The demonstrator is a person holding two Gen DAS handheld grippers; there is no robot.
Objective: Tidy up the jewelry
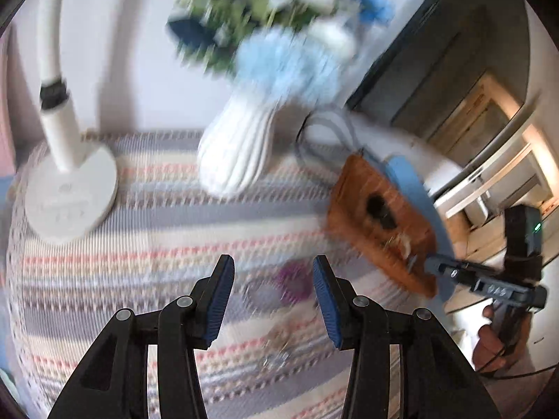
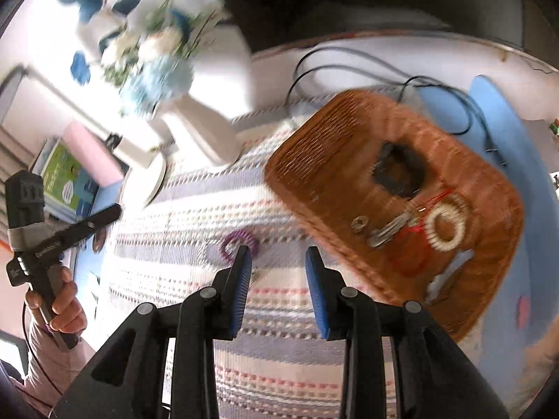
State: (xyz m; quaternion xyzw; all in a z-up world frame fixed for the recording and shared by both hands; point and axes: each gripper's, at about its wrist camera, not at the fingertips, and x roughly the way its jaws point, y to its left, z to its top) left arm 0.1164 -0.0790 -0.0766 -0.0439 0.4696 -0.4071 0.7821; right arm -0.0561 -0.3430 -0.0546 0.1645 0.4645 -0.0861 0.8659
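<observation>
My left gripper [image 1: 273, 262] hangs open over a striped woven cloth [image 1: 157, 241], with nothing between its pads. Just beyond its tips lie a purple coil hair tie [image 1: 296, 281], a pale clear one [image 1: 262, 295] and a small blurred glinting piece [image 1: 276, 359]. My right gripper [image 2: 278, 255] is open and empty too, with the purple coil [image 2: 239, 241] just left of its tips. To the right sits a wicker tray [image 2: 325, 146]. It holds a black scrunchie [image 2: 398, 171], a white beaded bracelet [image 2: 445, 225], a red cord [image 2: 412, 258] and a silver clip [image 2: 387, 230].
A white ribbed vase [image 1: 237, 150] of blue and white flowers stands at the cloth's far edge. A white lamp base [image 1: 70, 199] is at the far left. Dark cables [image 2: 349, 56] trail behind the tray, which rests partly on a blue mat [image 2: 506, 132]. A hand [image 2: 59, 300] grips the left gripper's handle.
</observation>
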